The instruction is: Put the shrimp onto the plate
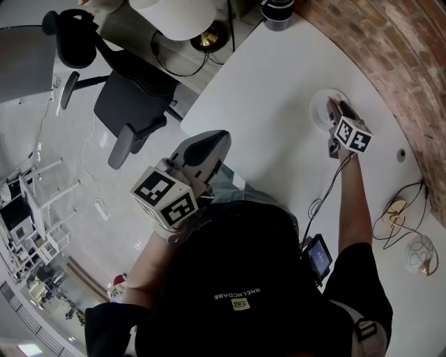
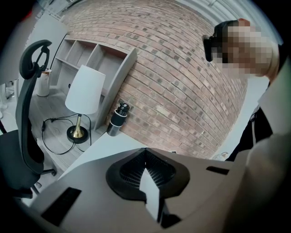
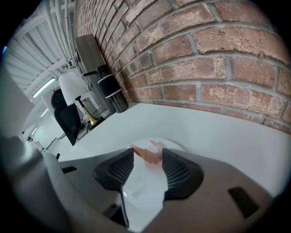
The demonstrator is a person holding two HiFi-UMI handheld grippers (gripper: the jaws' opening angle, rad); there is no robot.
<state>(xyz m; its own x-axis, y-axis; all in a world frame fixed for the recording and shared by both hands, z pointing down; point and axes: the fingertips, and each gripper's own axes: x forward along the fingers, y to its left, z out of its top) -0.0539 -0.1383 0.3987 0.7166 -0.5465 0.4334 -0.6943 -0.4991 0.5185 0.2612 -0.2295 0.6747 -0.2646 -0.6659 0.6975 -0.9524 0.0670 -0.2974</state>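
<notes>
The right gripper [image 3: 148, 151] pinches a glossy pink shrimp [image 3: 148, 156] between ribbed black pads at frame centre, just over a round white plate [image 3: 175, 145] that the jaws largely hide. Rough brick wall [image 3: 204, 68] stands close behind, and smooth white table [image 3: 227, 148] lies open to the right. The left gripper [image 2: 145, 157] is closed and empty.

The worktop [image 1: 265, 104] lies bare from its near edge to the plate [image 1: 318, 104], open for passage. The brick wall [image 1: 380, 56] runs near the plate's far side, and a dark flask [image 1: 277, 12] stands well apart at the worktop's end.
</notes>
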